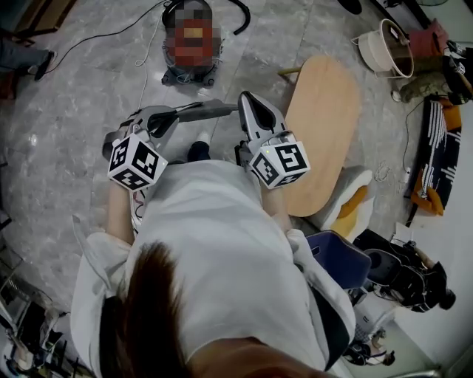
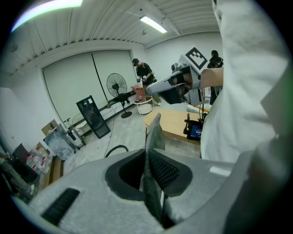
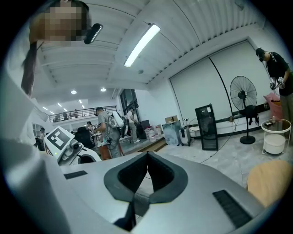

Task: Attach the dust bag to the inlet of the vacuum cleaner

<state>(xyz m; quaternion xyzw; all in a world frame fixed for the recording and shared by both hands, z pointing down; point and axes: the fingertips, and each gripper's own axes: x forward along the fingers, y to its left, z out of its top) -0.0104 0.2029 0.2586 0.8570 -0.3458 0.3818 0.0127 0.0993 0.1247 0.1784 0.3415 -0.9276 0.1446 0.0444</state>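
Observation:
The vacuum cleaner [image 1: 191, 65] stands on the grey floor ahead of me, part of it under a mosaic patch, with its black hose [image 1: 241, 16] curling off to the right. My left gripper [image 1: 164, 118] is shut on a thin grey sheet, the dust bag [image 1: 208, 111], which reaches right towards my right gripper [image 1: 248, 100]. In the left gripper view the dust bag [image 2: 155, 130] stands edge-on between the closed jaws [image 2: 147, 157]. My right gripper [image 3: 147, 155] is shut with nothing in it. Both grippers are held close to my body, well short of the vacuum cleaner.
An oval wooden table top [image 1: 322, 129] lies to the right of my grippers. A white bucket [image 1: 386, 49] and piled gear stand at the far right. A cable [image 1: 96, 33] runs across the floor at the upper left. People stand by a fan [image 2: 117, 85] far off.

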